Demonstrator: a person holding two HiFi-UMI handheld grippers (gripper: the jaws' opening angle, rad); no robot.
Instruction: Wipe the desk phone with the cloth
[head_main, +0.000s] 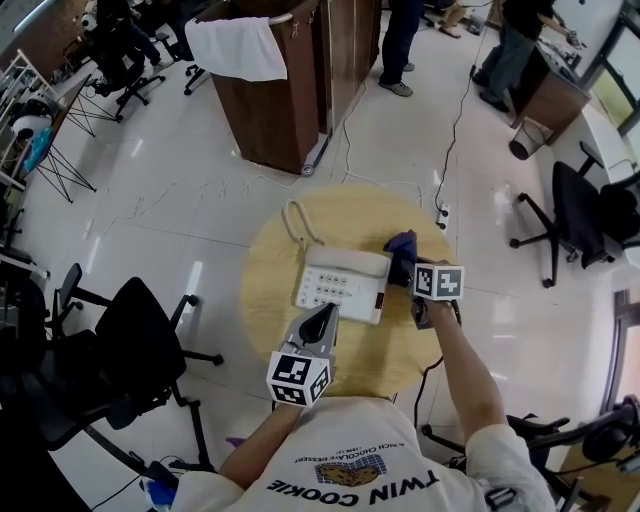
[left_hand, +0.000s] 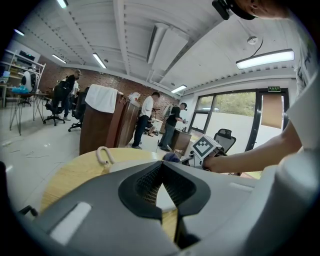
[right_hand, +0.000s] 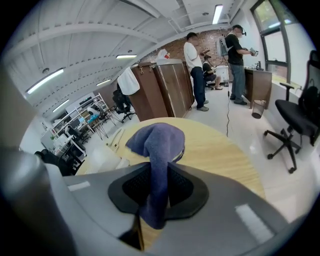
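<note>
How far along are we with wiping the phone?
Done: the cloth is clamped in the right gripper. In hand: it sits at the right far corner of the desk phone. The left gripper, shut, is at the front edge. Left: wiping; none can be confirmed.

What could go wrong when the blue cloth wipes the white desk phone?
The right gripper pinches only a fold of the blue cloth; rubbing may pull it out.
The shut left gripper holds nothing, so the white desk phone may slide across the round wooden table.

Soft napped cloth (right_hand: 158, 145), smooth plastic desk phone (head_main: 345, 283), matt light-wood table (head_main: 266, 292), glossy floor (head_main: 190, 190).
</note>
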